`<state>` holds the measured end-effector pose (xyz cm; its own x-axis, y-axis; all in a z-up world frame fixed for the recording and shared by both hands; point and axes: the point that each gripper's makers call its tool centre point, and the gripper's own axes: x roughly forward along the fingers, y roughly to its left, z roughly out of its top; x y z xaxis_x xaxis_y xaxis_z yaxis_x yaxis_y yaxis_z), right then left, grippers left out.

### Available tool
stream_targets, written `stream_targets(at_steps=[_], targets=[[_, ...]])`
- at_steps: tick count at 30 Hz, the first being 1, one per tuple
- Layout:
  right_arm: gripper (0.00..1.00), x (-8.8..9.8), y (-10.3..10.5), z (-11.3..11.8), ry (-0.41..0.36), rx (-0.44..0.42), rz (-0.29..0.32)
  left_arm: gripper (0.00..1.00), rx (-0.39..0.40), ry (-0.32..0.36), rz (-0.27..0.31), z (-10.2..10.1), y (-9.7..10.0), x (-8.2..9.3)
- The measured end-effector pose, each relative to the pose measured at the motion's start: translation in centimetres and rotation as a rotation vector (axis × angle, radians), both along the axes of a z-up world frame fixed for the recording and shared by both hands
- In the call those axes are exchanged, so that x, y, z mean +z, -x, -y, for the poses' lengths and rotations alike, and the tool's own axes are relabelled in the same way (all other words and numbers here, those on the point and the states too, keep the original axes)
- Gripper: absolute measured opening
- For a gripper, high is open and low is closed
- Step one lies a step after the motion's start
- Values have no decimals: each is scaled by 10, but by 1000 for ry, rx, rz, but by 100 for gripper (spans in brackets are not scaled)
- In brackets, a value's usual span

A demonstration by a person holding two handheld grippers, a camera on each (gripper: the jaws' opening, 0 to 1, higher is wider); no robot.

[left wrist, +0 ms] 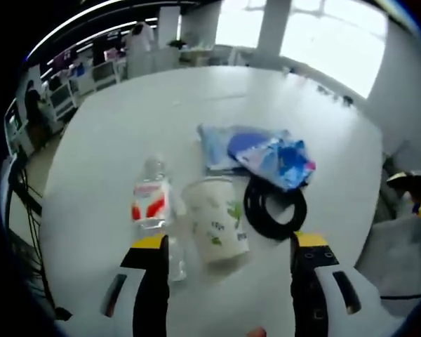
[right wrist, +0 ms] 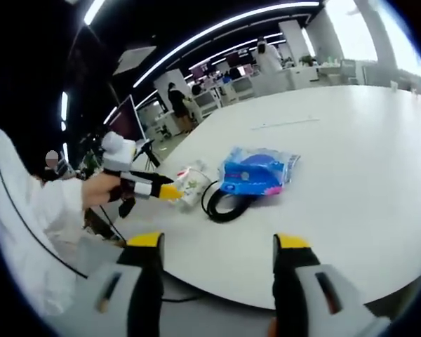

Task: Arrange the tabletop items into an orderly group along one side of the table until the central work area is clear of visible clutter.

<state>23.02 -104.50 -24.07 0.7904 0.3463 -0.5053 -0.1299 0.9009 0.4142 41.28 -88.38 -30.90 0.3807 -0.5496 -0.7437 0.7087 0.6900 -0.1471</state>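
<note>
On the white round table (left wrist: 161,112) lie a clear plastic bottle with a red-and-white label (left wrist: 153,203), a paper cup with green print (left wrist: 217,219) on its side, a coiled black cable (left wrist: 274,205) and a blue plastic bag (left wrist: 266,151). My left gripper (left wrist: 228,263) is open, its yellow-tipped jaws standing either side of the cup and just short of it. In the right gripper view the left gripper (right wrist: 144,187) reaches in from the left toward the cup (right wrist: 191,184), beside the cable (right wrist: 226,201) and blue bag (right wrist: 256,170). My right gripper (right wrist: 216,247) is open, holding nothing, near the table's edge.
The table's edge (right wrist: 217,291) curves close in front of the right gripper. Black cables (left wrist: 21,203) hang off the table's left side. Desks, monitors and people stand in the office behind (right wrist: 189,98). A person's white sleeve (right wrist: 42,203) shows at the left.
</note>
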Motion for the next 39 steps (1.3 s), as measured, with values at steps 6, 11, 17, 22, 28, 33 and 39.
stream_targets(at_steps=[6, 11, 17, 22, 28, 33, 39], targets=[[61, -1, 2, 6, -23, -35, 5, 64, -14, -15, -19, 7, -1, -8], [61, 0, 2, 7, -28, -41, 7, 65, -33, -34, -18, 15, -4, -11], [61, -2, 1, 8, -34, -46, 5, 62, -8, -28, -22, 18, -7, -11], [61, -1, 0, 9, -46, -54, 14, 61, 9, -18, -32, 23, -8, -12], [61, 0, -1, 9, -58, -59, 21, 62, 3, -37, -44, 25, -5, -22], [60, -3, 0, 9, -57, -57, 16, 64, -4, -48, -51, 23, 0, -30], [60, -5, 0, 9, -47, -53, 10, 63, -11, -54, -60, 23, 1, -34]])
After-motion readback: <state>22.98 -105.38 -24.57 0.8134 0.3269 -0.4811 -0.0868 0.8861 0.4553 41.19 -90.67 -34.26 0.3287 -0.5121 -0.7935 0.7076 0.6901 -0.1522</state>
